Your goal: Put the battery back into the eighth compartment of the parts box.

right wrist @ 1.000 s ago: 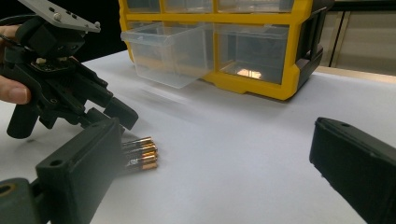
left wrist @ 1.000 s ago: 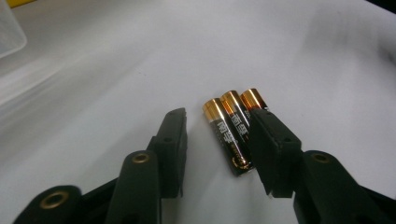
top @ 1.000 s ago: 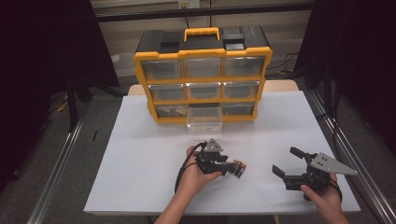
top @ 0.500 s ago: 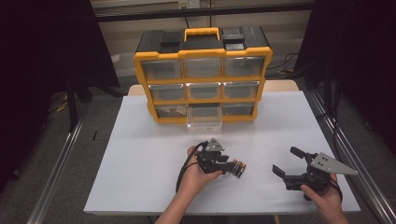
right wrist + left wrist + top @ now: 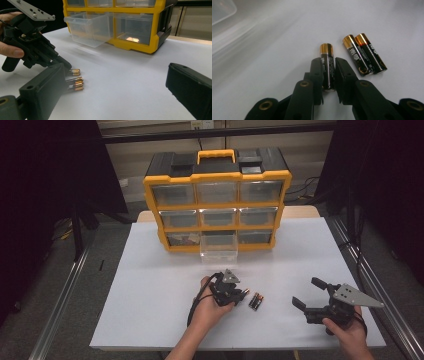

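Observation:
Three black-and-gold AA batteries lie on the white table (image 5: 150, 285). My left gripper (image 5: 328, 61) points down at one battery (image 5: 327, 65). Its jaws have just been closing, and the pads now press on both sides of that battery. The other two batteries (image 5: 364, 56) lie side by side just right of it, also seen in the high view (image 5: 256, 301). In the high view the left gripper (image 5: 242, 293) sits at the table's front middle. My right gripper (image 5: 306, 291) hovers open at the front right with nothing between its jaws, facing the batteries (image 5: 75, 85).
A yellow and black drawer organizer (image 5: 217, 202) stands at the back of the table. Its clear bottom-middle drawer (image 5: 219, 251) is pulled out toward me, also seen in the right gripper view (image 5: 87, 27). A metal rail (image 5: 380, 295) runs along the table's right side.
Both hands stay where they were. The left gripper's jaws look slightly narrower around the battery.

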### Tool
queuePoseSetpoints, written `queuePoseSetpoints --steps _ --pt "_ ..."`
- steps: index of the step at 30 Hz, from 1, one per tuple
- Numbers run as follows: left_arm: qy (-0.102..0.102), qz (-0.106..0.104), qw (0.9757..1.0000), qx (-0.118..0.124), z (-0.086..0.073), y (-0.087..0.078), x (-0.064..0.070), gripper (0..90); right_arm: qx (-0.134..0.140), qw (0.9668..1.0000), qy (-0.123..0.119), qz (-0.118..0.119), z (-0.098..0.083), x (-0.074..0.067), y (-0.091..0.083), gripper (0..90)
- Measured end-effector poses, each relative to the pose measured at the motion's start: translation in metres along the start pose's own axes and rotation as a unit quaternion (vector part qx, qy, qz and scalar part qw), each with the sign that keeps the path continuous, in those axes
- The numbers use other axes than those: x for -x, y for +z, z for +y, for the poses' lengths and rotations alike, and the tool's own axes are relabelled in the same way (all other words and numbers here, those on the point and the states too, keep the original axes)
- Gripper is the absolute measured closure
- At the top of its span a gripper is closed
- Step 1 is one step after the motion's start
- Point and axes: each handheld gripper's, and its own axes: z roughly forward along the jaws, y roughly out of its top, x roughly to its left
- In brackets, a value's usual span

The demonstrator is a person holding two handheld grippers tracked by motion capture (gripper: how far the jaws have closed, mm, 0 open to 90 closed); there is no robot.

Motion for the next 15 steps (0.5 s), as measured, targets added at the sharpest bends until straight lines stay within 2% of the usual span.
queuePoseSetpoints --steps 3,4,6,7,8,9,10,11,15 --pt "0.009 0.005 0.9999 -0.008 -0.0004 -0.0031 -0.0037 77.1 0.001 1.0000 -0.002 0.001 0.0002 -0.0001 -0.0001 2.2" --pt "0.003 0.009 0.9999 -0.010 0.0001 -0.0041 -0.0037 77.0 0.001 1.0000 -0.002 0.000 0.0002 -0.0001 -0.0001 2.2" --pt "-0.004 0.010 0.9999 -0.009 0.0006 -0.0035 -0.0044 75.7 0.000 1.0000 -0.001 0.000 0.0003 0.0000 -0.0002 2.2" --pt "-0.005 0.015 0.9999 0.000 0.0005 -0.0007 -0.0034 72.8 0.001 1.0000 0.000 -0.001 0.0002 -0.0002 0.0001 2.2" --pt "-0.001 0.010 0.9999 -0.004 0.0012 0.0003 -0.0034 71.4 0.000 1.0000 0.000 0.000 0.0002 0.0000 0.0000 2.2" --pt "0.002 0.018 0.9998 0.002 0.0014 0.0020 -0.0025 71.2 -0.001 1.0000 0.000 0.000 0.0001 0.0000 0.0001 2.2" --pt "0.012 0.026 0.9995 -0.012 0.0028 0.0010 -0.0025 73.4 -0.001 1.0000 0.000 0.000 0.0000 -0.0001 0.0002 2.2" --pt "0.012 0.026 0.9995 -0.011 0.0031 0.0016 -0.0021 76.0 -0.001 1.0000 0.000 0.000 0.0001 0.0000 0.0002 2.2" --pt "0.004 0.021 0.9997 -0.012 0.0029 0.0008 -0.0043 77.3 -0.002 1.0000 -0.001 0.000 -0.0002 0.0007 0.0000 2.2"
